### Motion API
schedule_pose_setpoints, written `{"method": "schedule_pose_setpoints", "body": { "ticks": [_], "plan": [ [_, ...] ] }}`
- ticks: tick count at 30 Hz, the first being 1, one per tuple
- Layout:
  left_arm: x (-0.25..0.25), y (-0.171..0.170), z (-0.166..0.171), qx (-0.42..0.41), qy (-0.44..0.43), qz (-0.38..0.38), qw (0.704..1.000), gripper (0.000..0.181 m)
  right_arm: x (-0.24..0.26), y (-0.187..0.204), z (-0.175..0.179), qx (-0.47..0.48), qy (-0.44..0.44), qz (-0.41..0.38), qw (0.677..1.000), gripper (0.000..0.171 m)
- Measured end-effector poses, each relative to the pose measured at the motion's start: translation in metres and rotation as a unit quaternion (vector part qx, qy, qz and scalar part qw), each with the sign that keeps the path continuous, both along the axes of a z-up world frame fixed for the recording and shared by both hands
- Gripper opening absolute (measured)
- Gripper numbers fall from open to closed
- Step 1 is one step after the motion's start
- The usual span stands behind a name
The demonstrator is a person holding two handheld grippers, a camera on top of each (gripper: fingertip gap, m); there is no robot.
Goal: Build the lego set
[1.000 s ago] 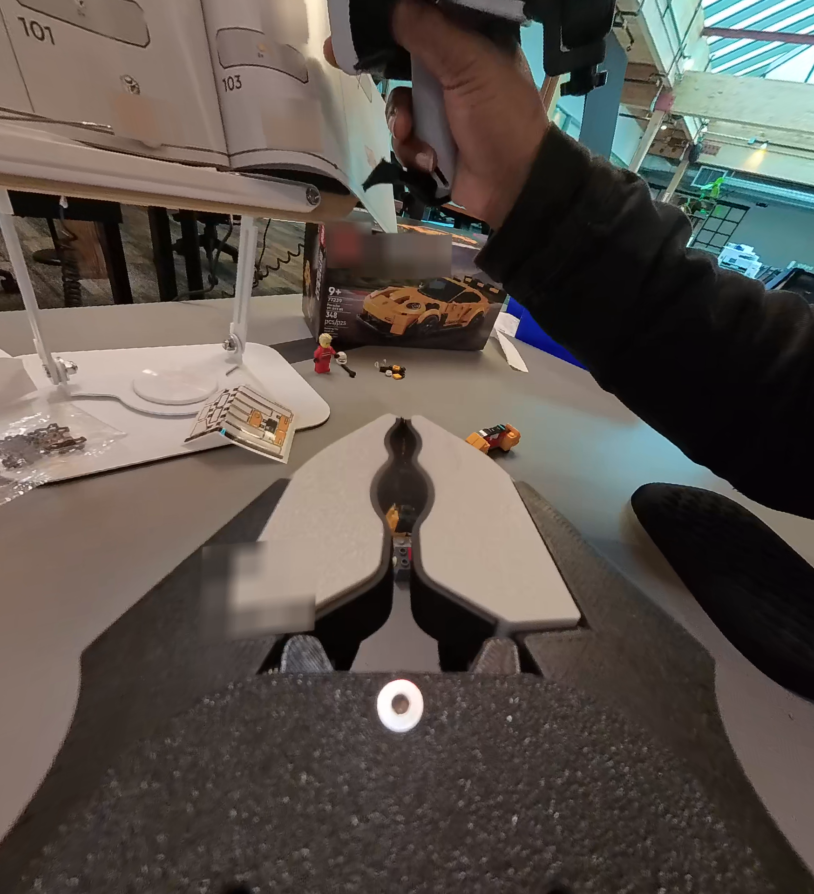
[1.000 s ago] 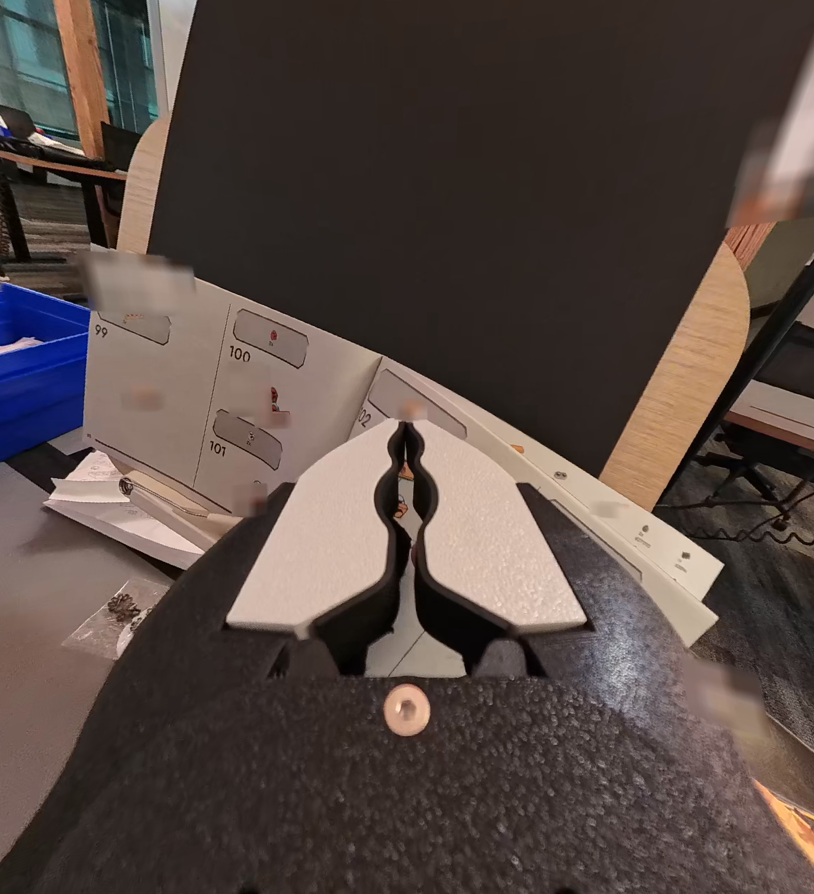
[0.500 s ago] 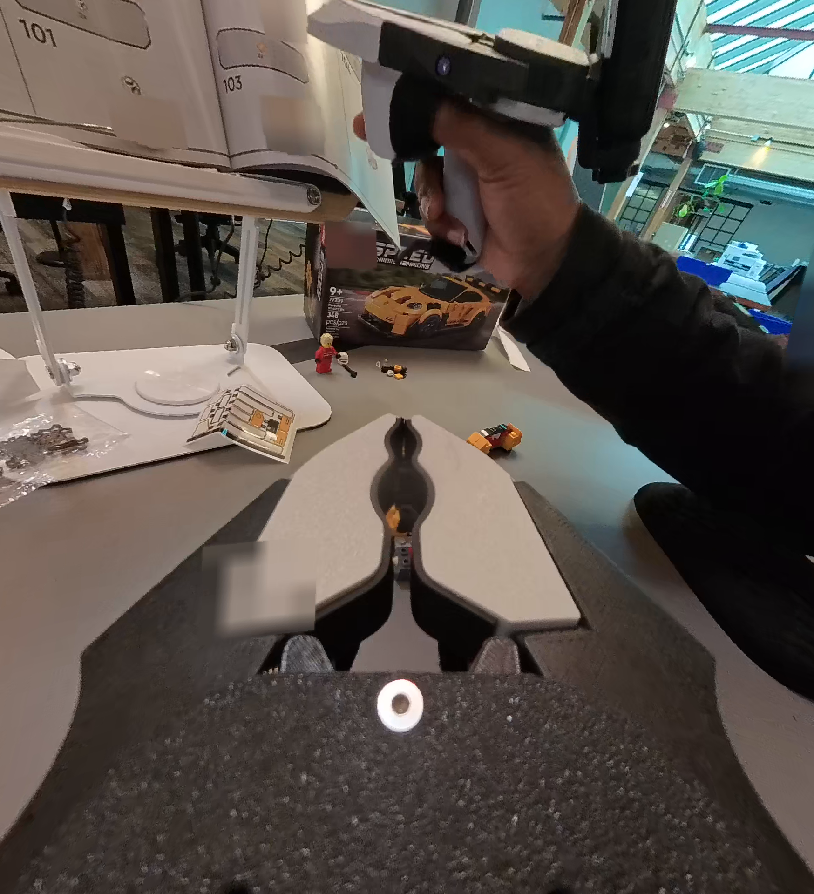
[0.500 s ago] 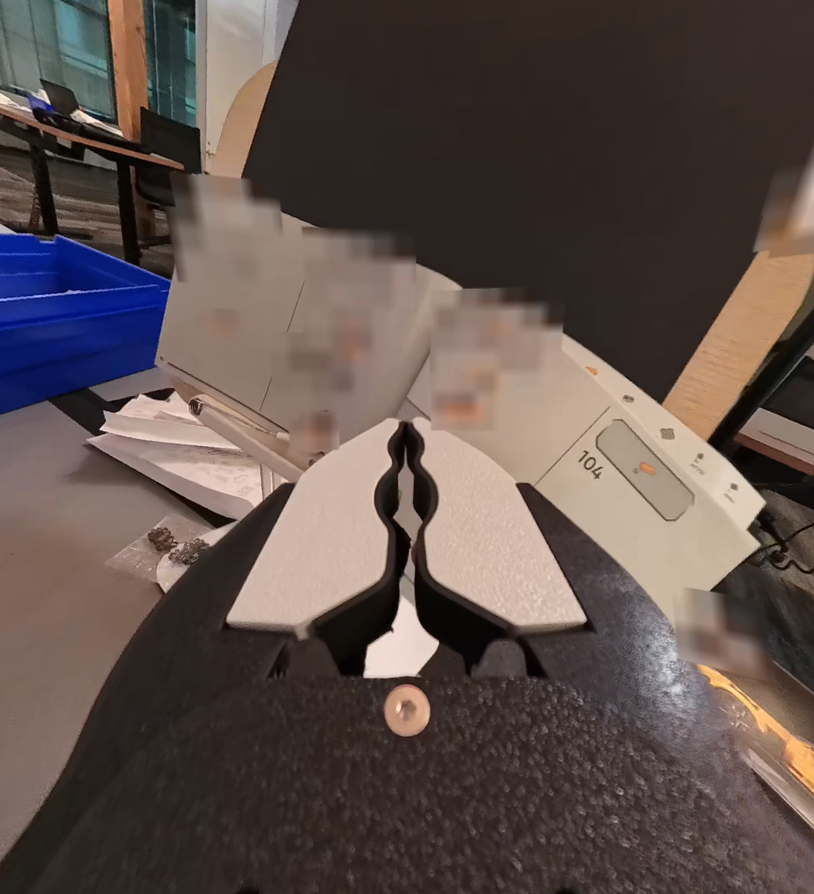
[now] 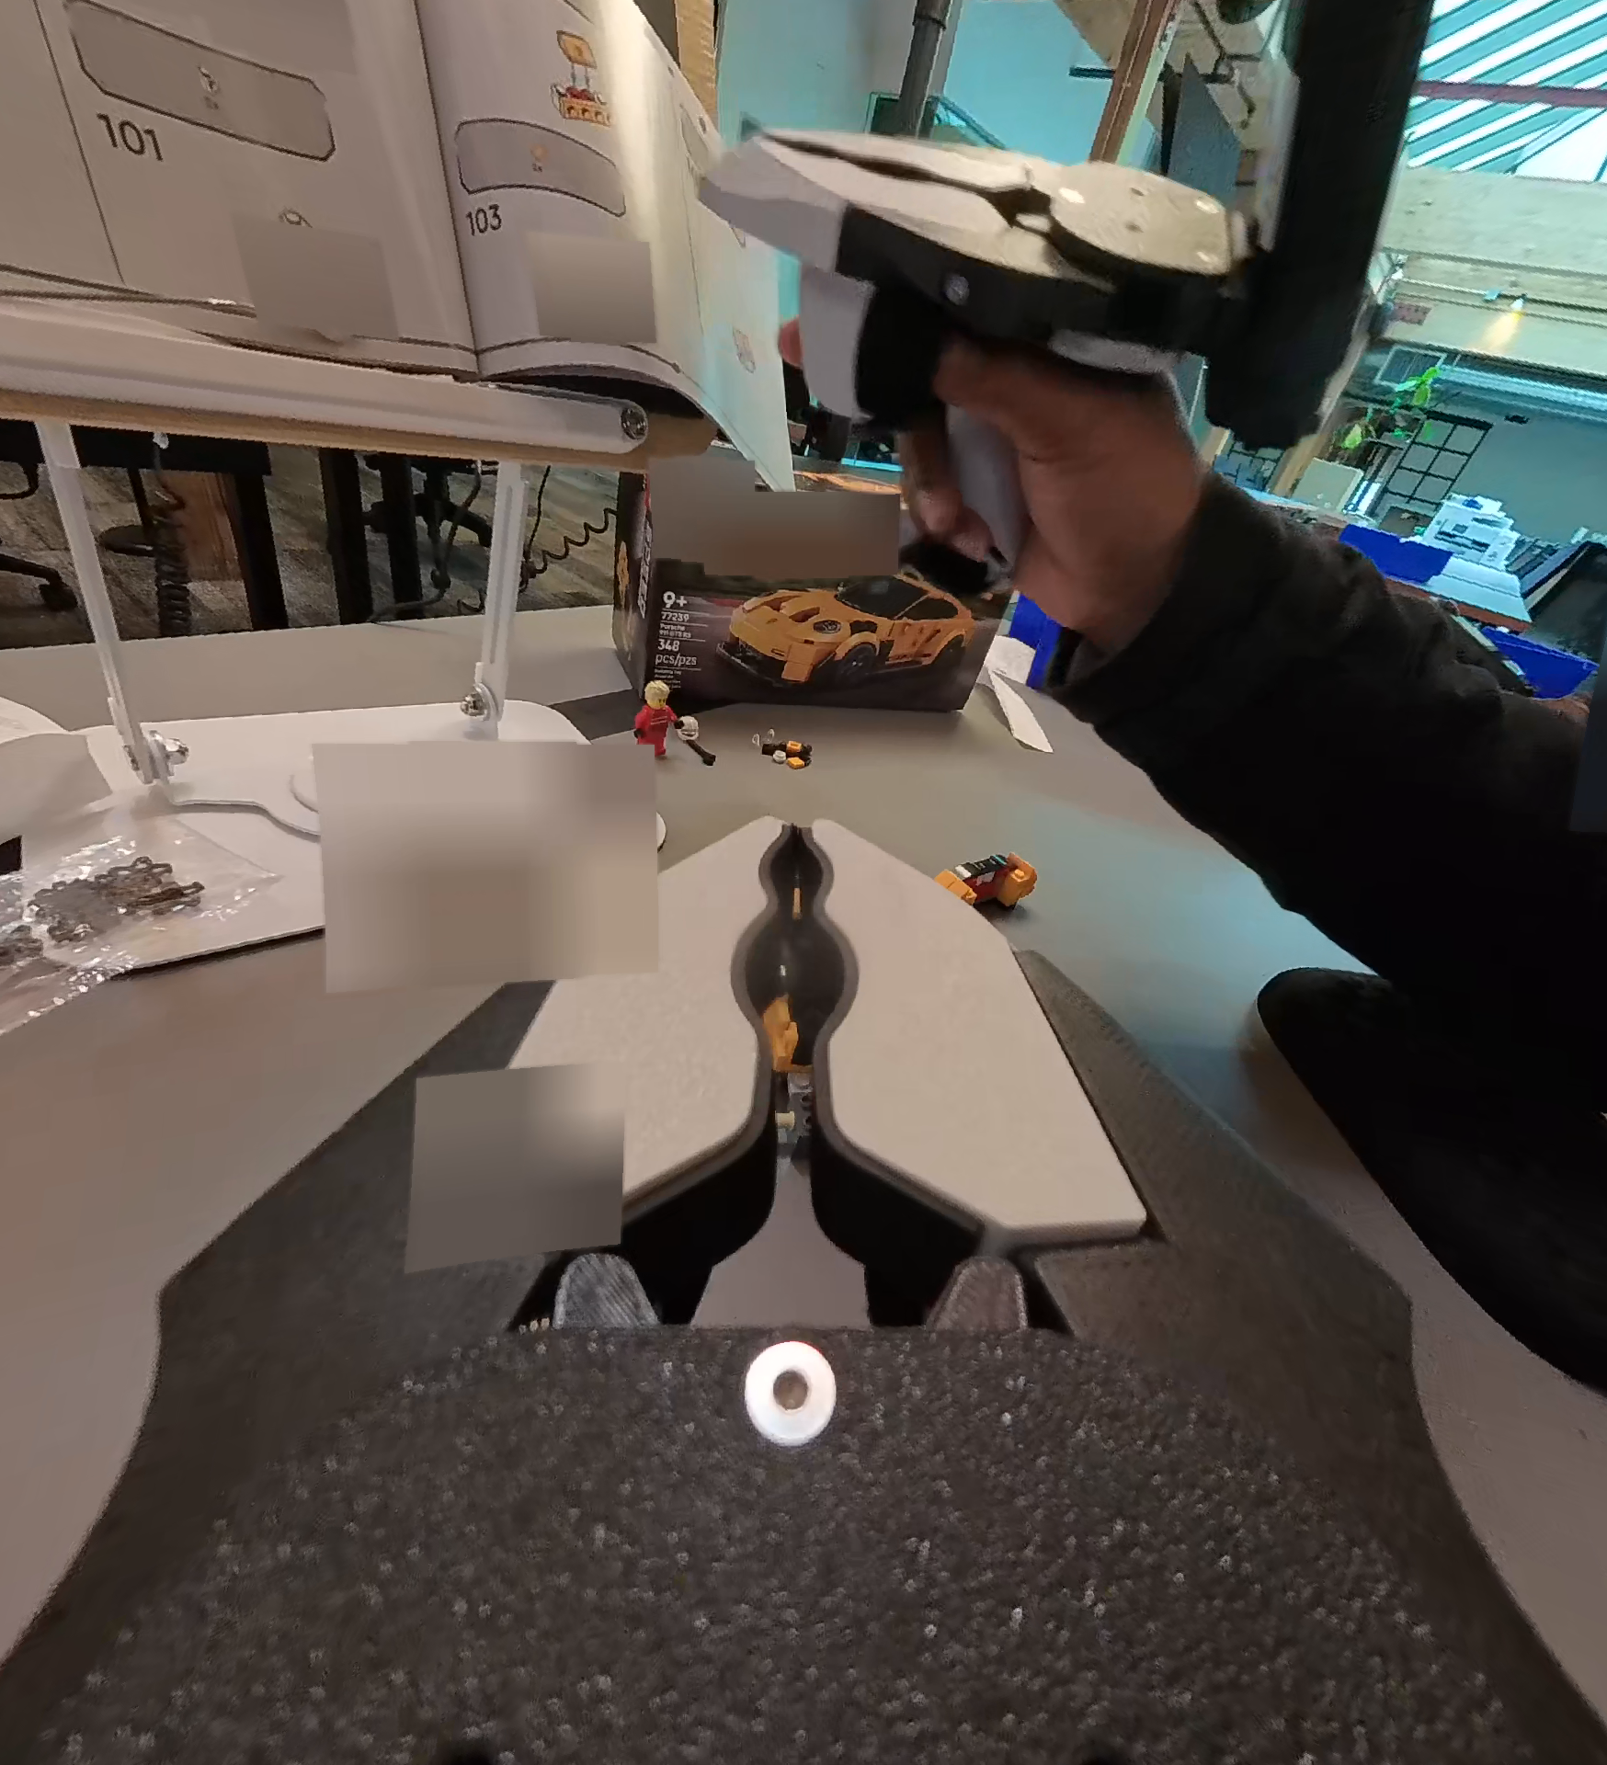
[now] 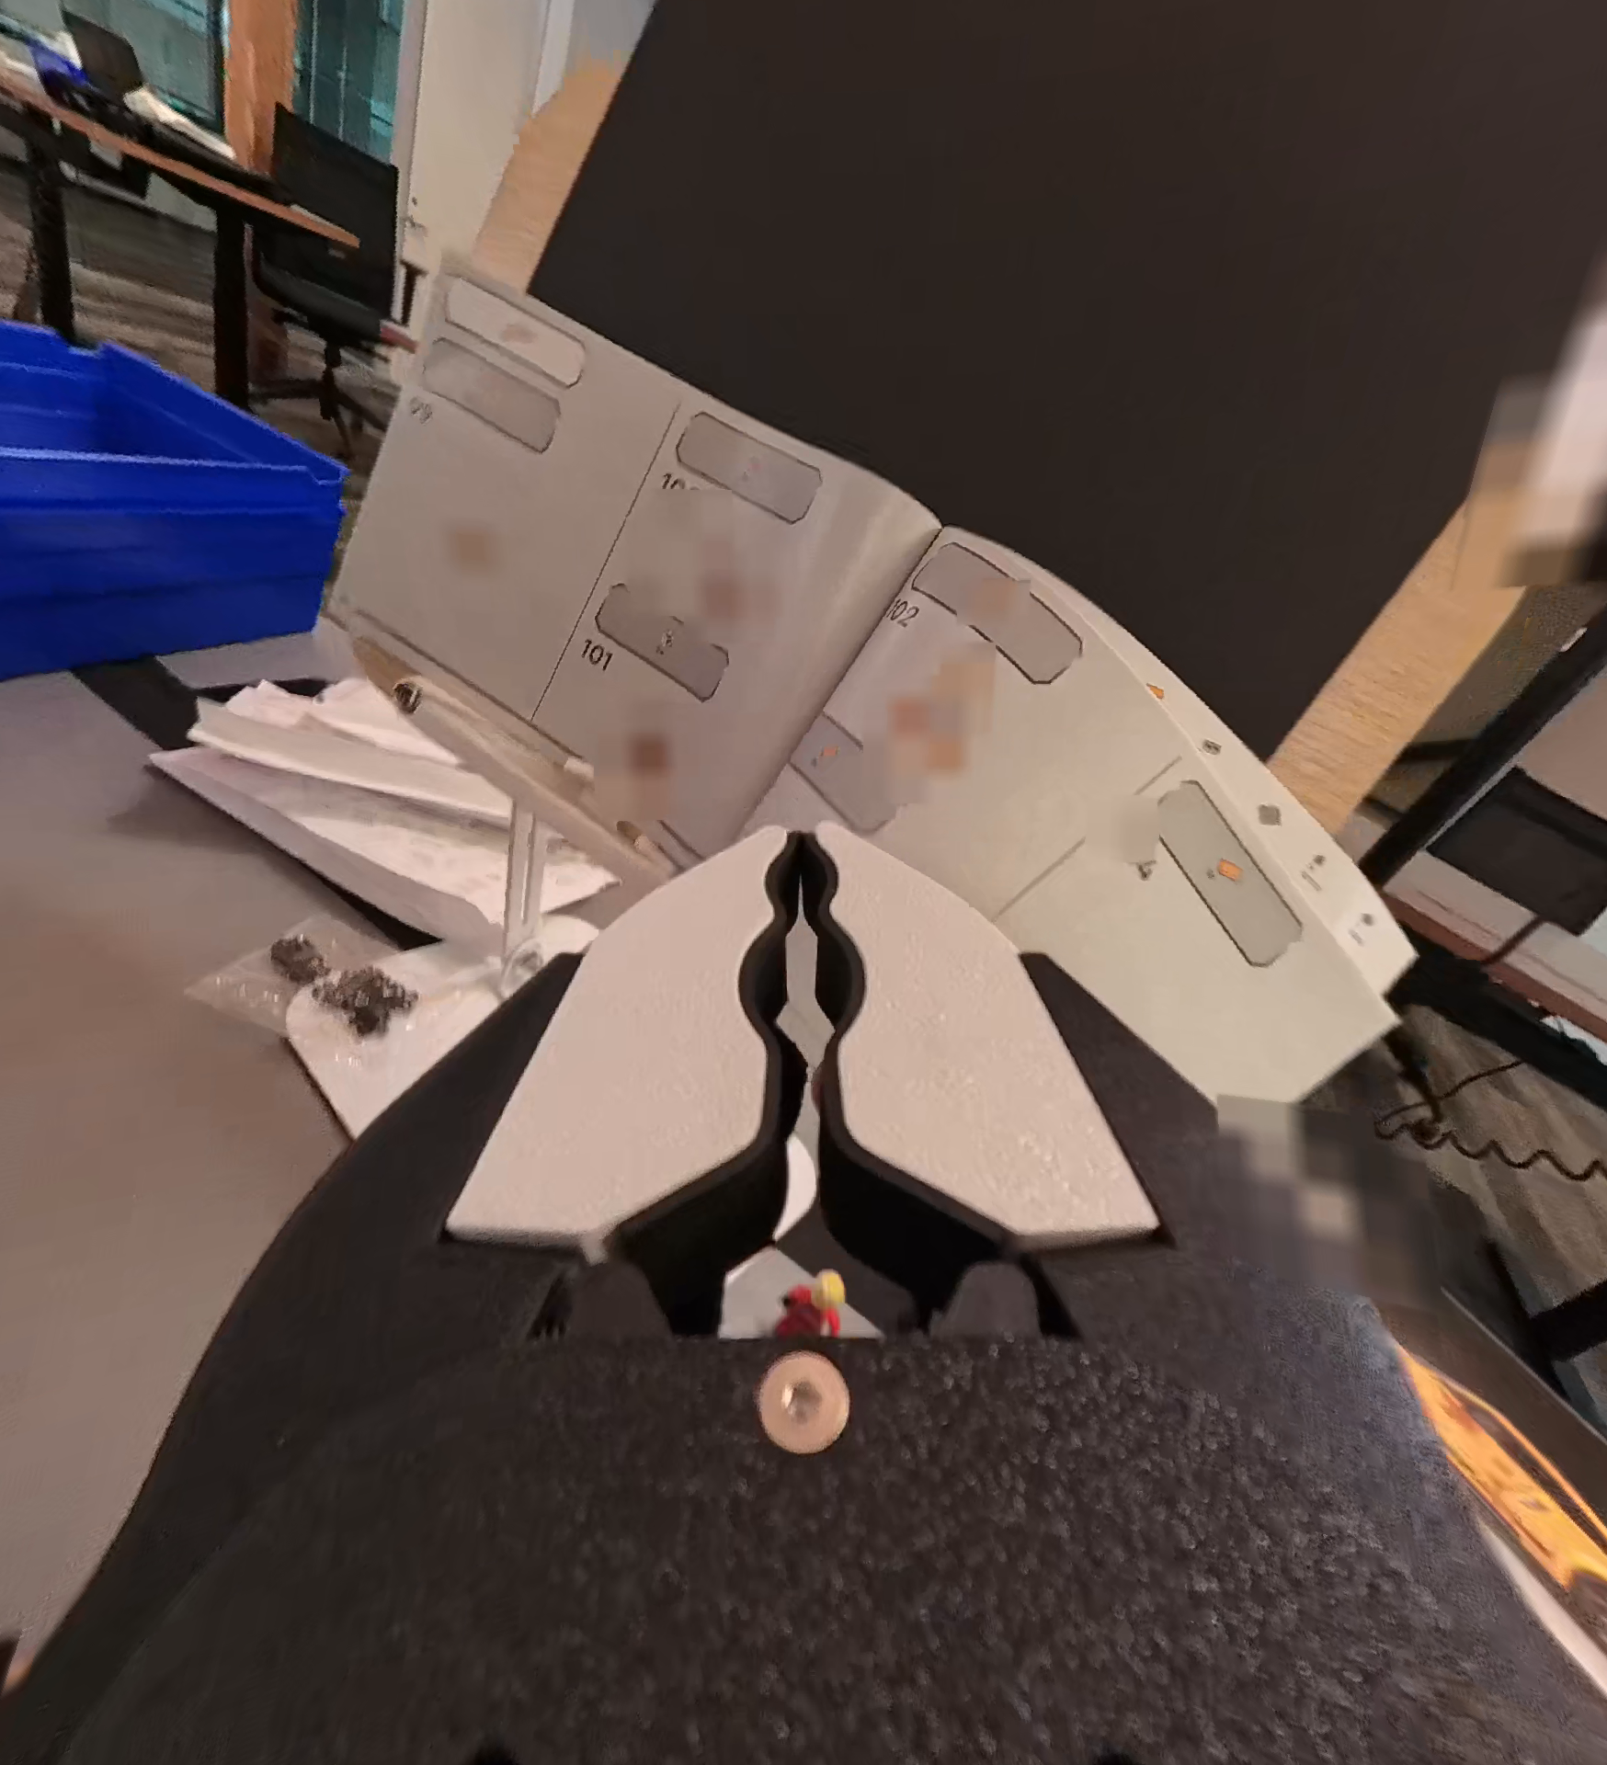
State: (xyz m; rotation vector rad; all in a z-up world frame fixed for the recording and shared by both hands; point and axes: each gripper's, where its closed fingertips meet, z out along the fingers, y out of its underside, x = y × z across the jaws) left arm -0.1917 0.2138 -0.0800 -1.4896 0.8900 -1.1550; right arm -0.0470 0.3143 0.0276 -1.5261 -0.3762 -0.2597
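My left gripper [image 5: 795, 833] is shut on a small orange and grey lego piece [image 5: 783, 1041], held low over the grey table [image 5: 160, 1098]. An orange and red sub-assembly [image 5: 986, 877] lies just right of its tips. A red minifigure [image 5: 656, 718] and tiny loose parts [image 5: 785, 750] sit in front of the lego box [image 5: 809, 626]. My right gripper [image 6: 804, 840] is shut with nothing seen between its fingers. It hovers in front of the open instruction booklet [image 6: 685, 573], above the minifigure [image 6: 814, 1307]. In the left wrist view the right gripper [image 5: 733, 186] shows beside the booklet's [image 5: 255, 191] right page.
The booklet rests on a white stand [image 5: 207, 764]. A clear bag of dark small parts [image 5: 64, 907] lies on the left; it also shows in the right wrist view [image 6: 341, 984]. A blue bin [image 6: 64, 497] and loose papers [image 6: 351, 812] are far left. A dark sleeve [image 5: 1401, 764] crosses the right side. My hands' fingertips stand some 20 cm from each other. The left gripper is farther from the minifigure [image 6: 814, 1307], some 30 cm, than the right, some 25 cm.
The right gripper has swung back and down from the booklet, so both open pages now show. The left gripper has held still with its piece.
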Motion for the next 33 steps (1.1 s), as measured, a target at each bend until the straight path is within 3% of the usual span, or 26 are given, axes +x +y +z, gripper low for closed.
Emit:
{"method": "schedule_pose_setpoints", "body": {
  "ticks": [8, 14, 22, 33],
  "plan": [
    [0.002, -0.003, 0.000, 0.010, 0.004, 0.000, 1.000, 0.000, 0.001, -0.087, -0.061, -0.065, 0.005, 0.023, 0.998, 0.003],
    [0.005, -0.002, -0.007, 0.039, 0.029, 0.014, 0.999, 0.000, 0.000, -0.131, -0.099, -0.073, 0.101, 0.021, 0.992, 0.000],
    [-0.003, 0.009, -0.008, 0.090, 0.053, 0.060, 0.993, 0.000, 0.023, -0.144, -0.107, -0.055, 0.219, -0.003, 0.974, 0.000],
    [-0.010, -0.018, 0.014, 0.124, 0.044, 0.054, 0.990, 0.000, 0.023, -0.145, -0.116, -0.060, 0.230, 0.005, 0.971, 0.001]
  ]
}}
